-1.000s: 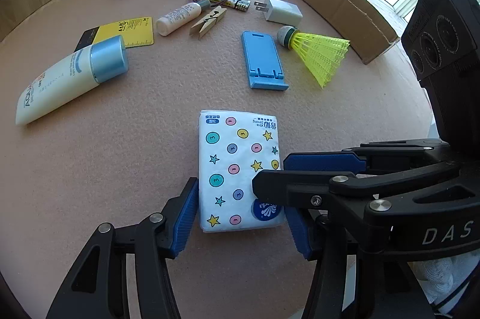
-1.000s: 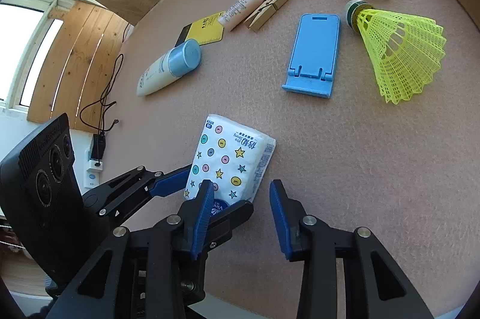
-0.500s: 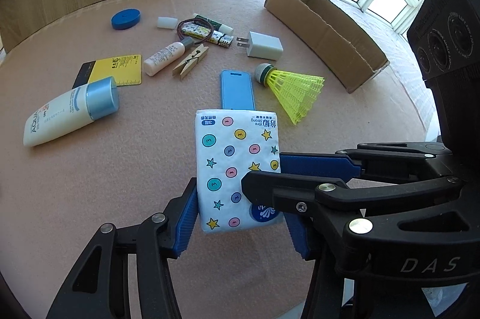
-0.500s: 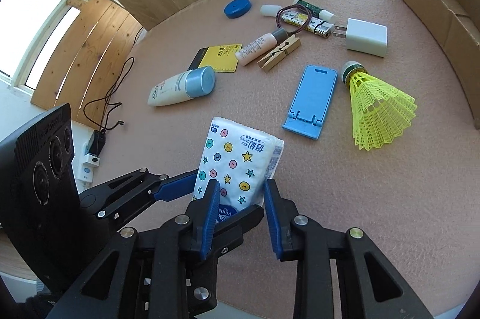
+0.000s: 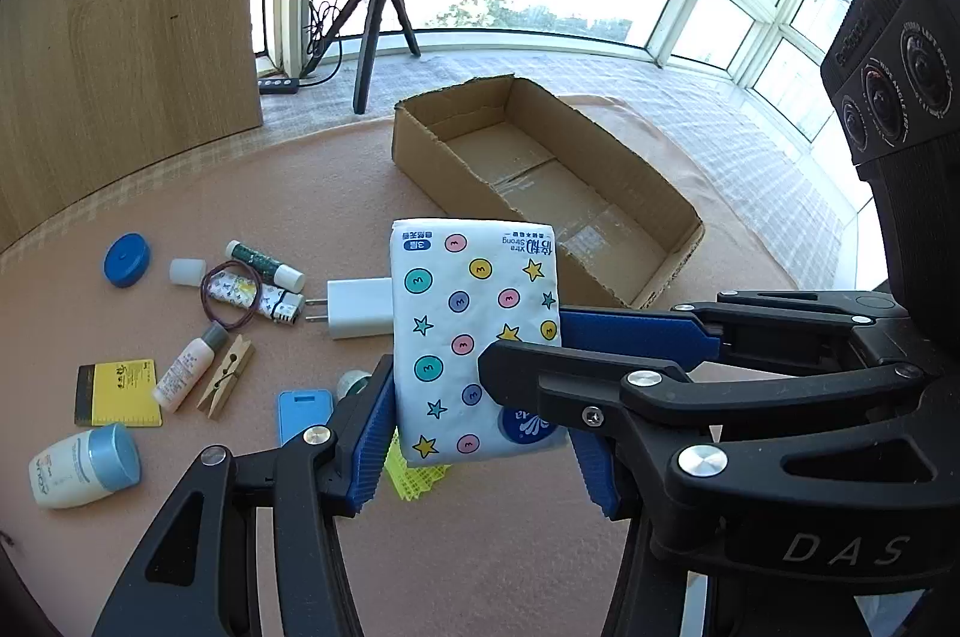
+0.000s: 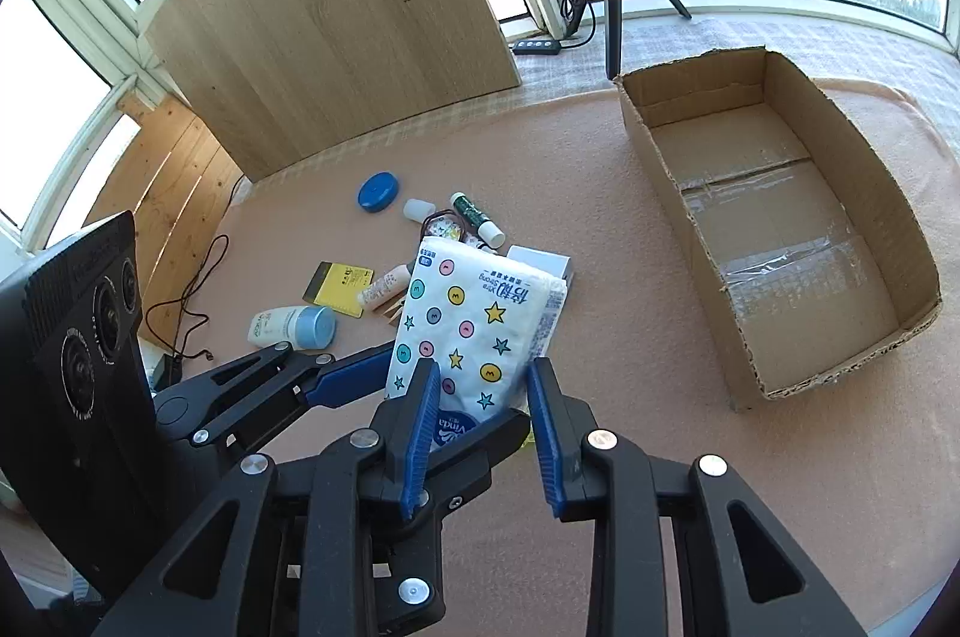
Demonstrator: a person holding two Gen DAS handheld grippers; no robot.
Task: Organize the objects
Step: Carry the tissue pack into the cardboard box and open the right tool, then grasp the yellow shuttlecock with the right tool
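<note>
Both grippers are seen clamped on one tissue pack (image 5: 474, 337), which is held lifted above the mat (image 5: 300, 193). Its left and right edges are pinched by the blue pads of the left gripper (image 5: 486, 433); its lower end is squeezed between the pads of the right gripper (image 6: 483, 412), whose fingers cross in front of the left gripper's right pad.

Left of and beyond the left gripper, loose items are laid on the mat: a lotion tube (image 5: 84, 466), a yellow card (image 5: 117, 392), a blue cap (image 5: 126, 259), a small bottle (image 5: 189, 367), a clothespin (image 5: 226, 376), a hair tie (image 5: 231, 298) and a charger (image 5: 354, 307). A blue stand (image 5: 300, 415) is partly hidden behind the left pad. A yellow shuttlecock (image 5: 417, 478) is visible just beneath the pack.

Ahead and to the right of both grippers, an open cardboard box (image 5: 540, 193) is set on the mat, well apart from the pack.
</note>
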